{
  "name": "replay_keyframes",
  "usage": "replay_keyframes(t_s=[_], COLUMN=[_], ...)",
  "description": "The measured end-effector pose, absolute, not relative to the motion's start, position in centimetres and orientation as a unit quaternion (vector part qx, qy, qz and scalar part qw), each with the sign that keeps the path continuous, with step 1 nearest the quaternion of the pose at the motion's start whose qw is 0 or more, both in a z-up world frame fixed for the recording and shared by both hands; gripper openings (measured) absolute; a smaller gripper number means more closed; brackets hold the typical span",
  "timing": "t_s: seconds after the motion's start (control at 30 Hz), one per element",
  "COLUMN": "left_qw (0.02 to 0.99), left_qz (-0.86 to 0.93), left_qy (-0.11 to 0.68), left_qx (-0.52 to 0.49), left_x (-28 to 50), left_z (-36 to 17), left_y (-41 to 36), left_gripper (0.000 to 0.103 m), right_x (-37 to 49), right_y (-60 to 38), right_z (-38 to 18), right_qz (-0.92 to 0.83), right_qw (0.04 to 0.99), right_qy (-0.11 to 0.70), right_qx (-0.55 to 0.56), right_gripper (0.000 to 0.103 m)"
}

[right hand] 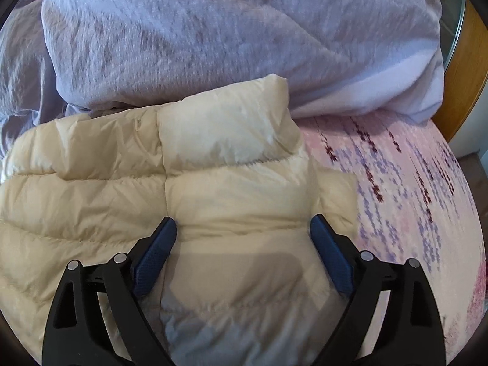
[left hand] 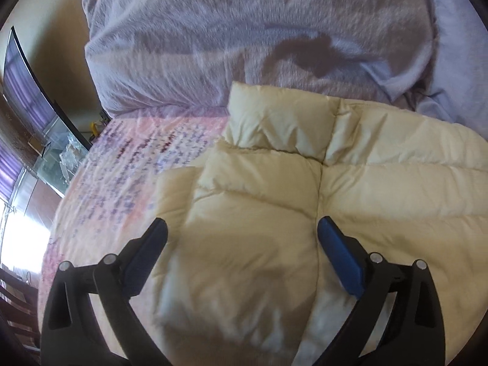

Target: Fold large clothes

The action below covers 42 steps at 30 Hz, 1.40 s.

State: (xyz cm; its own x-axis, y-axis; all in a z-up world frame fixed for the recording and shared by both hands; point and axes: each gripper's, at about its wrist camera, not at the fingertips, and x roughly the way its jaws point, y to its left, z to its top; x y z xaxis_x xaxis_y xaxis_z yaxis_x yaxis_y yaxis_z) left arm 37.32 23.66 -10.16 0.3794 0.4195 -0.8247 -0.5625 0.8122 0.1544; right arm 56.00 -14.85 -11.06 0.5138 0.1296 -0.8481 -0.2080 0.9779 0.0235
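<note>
Puffer jacket [left hand: 305, 183], cream and quilted, lies flat on the pink patterned bedsheet [left hand: 122, 167], collar toward the heaped lilac duvet [left hand: 244, 30]. Left view: the left gripper [left hand: 242, 231] hovers released over 1 front panel beside the centre seam.

Right view: the right gripper [right hand: 243, 228] gapes over the other panel. Jacket looks light, slick, springy; grip a hem or shoulder edge. Bare sheet [right hand: 411, 183] gives room.

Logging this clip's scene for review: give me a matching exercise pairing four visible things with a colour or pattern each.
Things:
1. puffer jacket
2. duvet
3. bed sheet
4. pads on the fingers

Colours:
A. pink with purple floral print
B. blue
C. cream
D. pale lilac

Pairs: 1-C, 2-D, 3-A, 4-B
</note>
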Motion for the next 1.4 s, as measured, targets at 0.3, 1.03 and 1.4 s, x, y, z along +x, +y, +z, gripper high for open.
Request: replay_keyframes(t_s=[0.3,1.03,1.4], left_qw=[0.829,0.807,0.826], left_qz=[0.265,0.186,0.183], left_qy=[0.478,0.512,0.484], left_qx=[-0.121,-0.226,-0.225], left_x=[32.3,29.4,28.8], left_z=[-8.1,-11.9,-9.2], left_y=[25.4,24.2,23.5], left_gripper=[0.098,0.059,0.013], right_x=[54.7,50.2,48.6], right_y=[-22.7,-23.4,-22.1], right_z=[-10.3,-14.5,-11.9], right_qz=[0.069,0.153,0.161], right_qw=[0.83,0.766,0.779], right_qy=[0.549,0.6,0.582], right_qx=[0.063,0.174,0.17], right_gripper=[0.094,0.057,0.026])
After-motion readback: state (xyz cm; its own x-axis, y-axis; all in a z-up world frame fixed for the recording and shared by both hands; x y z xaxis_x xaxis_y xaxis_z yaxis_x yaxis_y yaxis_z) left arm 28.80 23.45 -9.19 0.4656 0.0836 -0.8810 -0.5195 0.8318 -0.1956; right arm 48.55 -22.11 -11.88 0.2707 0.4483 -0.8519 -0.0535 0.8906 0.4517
